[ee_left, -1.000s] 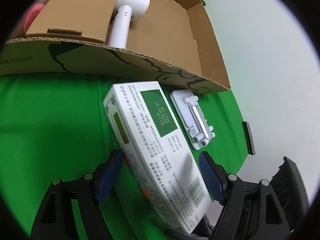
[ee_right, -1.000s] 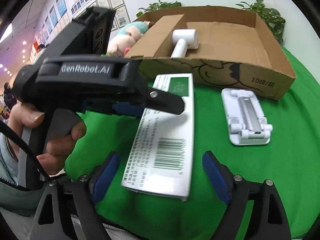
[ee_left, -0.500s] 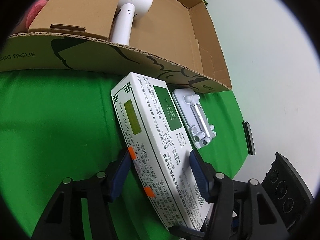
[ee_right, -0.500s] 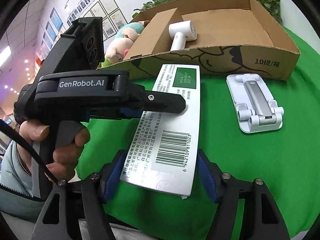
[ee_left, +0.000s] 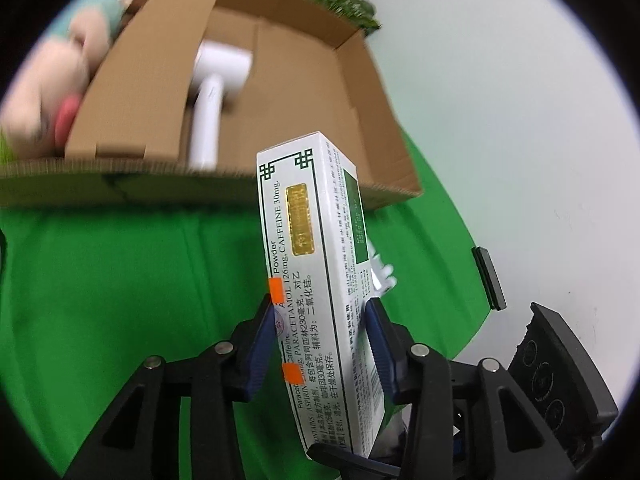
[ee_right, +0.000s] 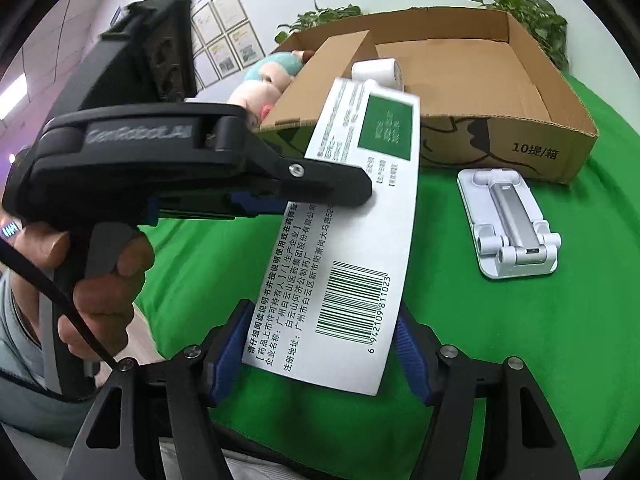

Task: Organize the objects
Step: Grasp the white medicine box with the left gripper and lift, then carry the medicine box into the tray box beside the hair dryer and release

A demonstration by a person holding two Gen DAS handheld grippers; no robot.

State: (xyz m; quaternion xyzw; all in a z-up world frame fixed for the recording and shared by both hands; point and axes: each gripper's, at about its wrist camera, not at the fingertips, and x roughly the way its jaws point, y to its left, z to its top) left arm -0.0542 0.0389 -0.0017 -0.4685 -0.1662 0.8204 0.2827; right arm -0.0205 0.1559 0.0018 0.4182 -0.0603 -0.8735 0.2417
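Observation:
A long white and green medicine box [ee_left: 316, 264] is held by both grippers, lifted off the green cloth and tilted up toward the cardboard box [ee_left: 360, 92]. My left gripper [ee_left: 320, 344] is shut on its sides near the middle. My right gripper [ee_right: 320, 356] is shut on its barcode end [ee_right: 352, 304]. The left gripper body [ee_right: 192, 168] shows in the right wrist view, clamping the box from the left. A white hair dryer [ee_left: 216, 92] lies inside the cardboard box [ee_right: 480, 76].
A white and silver folding stand [ee_right: 508, 220] lies on the green cloth [ee_right: 540, 360] right of the medicine box, in front of the cardboard box. A plush toy [ee_right: 264, 84] sits behind the box's left flap. Potted plants [ee_right: 524, 16] stand behind. A dark object [ee_left: 488, 276] lies at the cloth's right edge.
Both grippers closed on the medicine box, which lay flat on the cloth. It is now lifted and tilted up, its far end raised toward the cardboard box.

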